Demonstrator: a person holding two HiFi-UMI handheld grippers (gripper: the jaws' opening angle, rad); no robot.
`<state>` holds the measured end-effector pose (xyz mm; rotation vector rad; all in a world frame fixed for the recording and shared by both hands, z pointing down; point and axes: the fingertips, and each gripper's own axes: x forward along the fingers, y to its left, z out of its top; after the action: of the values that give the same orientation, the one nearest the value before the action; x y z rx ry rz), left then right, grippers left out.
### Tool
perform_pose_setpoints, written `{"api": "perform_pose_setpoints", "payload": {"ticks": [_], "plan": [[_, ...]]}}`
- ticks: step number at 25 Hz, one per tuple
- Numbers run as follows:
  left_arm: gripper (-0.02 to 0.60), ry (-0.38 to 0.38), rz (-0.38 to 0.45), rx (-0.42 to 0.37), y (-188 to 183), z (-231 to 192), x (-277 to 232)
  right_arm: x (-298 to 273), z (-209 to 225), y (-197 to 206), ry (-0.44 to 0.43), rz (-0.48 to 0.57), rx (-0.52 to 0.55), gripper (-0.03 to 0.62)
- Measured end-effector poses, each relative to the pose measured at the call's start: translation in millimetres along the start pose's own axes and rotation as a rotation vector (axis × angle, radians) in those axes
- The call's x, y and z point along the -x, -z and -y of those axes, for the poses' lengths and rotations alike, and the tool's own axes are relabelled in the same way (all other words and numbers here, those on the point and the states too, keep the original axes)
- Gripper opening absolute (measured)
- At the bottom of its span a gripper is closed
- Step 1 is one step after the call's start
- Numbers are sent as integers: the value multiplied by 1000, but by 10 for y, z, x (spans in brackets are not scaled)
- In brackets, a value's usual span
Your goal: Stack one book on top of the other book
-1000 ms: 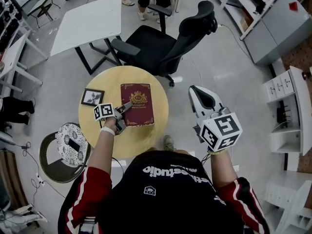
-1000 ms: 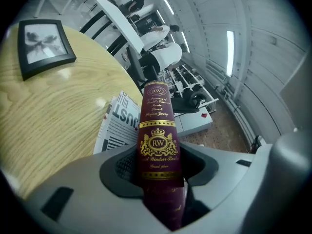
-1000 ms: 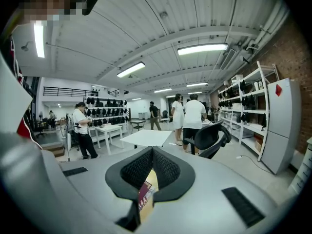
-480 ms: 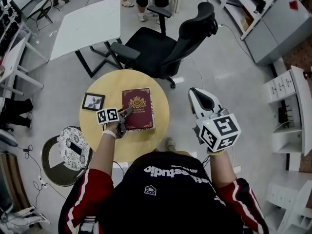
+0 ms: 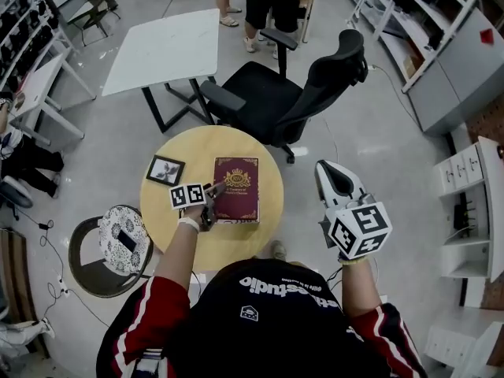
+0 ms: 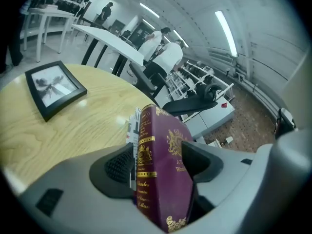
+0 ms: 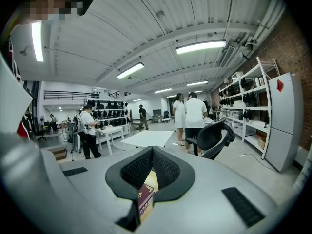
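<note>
Head view: the round table [image 5: 236, 244] carries everything. A maroon book [image 5: 236, 189] lies flat near its middle, and a small black frame [image 5: 166, 170] sits apart to the book's left. The left gripper view shows a second book [image 6: 132, 130], its pale page edge tight against the maroon one. From that I judge the stack made, with the maroon volume on top. It is a thick hardback, with a gold crest, bands and lettering stamped on the cover and spine.

The left claw [image 5: 211, 191] sits at the stack's left edge, and its jaws have just been opening. They stand spread with the books' edge between them and the pads not pressing, which reads as a release after setting down. The right claw [image 7: 152, 152] is held up to the right, well clear of the table. Its pads are pressed together on nothing, and it seems parked out of the way.
</note>
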<state>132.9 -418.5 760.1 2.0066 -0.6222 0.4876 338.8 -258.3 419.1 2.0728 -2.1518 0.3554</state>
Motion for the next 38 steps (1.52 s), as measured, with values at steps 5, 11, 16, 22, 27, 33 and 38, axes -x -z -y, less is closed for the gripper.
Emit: {"api": "perform_pose_setpoints", "payload": {"ticks": [5,11,16,22,27,33,38], "plan": [[310,-21,51,-50,-89,29,320,-62,-79,-40,-30,-2,-1,29],[310,-32,181,-46,-320,123,815,-317,-285,-271,-113,29,49,29],[308,-50,290,-82,-489,256,1316,-517,-613,-380,-213,36,71,29],[308,-84,425,-152,-749,473,1958,-743,-1041,-504,-334,44,98,29],[267,-135,538,-199,-876,653,2489,-816,-1351,-559,-414,45,107,29],[213,-219,664,-272,-950,924,3043,-910,-1660,-650,-511,64,121,29],[166,-268,751,-321,-976,1177,3406,-903,-1831,-717,-561,73,122,29]]}}
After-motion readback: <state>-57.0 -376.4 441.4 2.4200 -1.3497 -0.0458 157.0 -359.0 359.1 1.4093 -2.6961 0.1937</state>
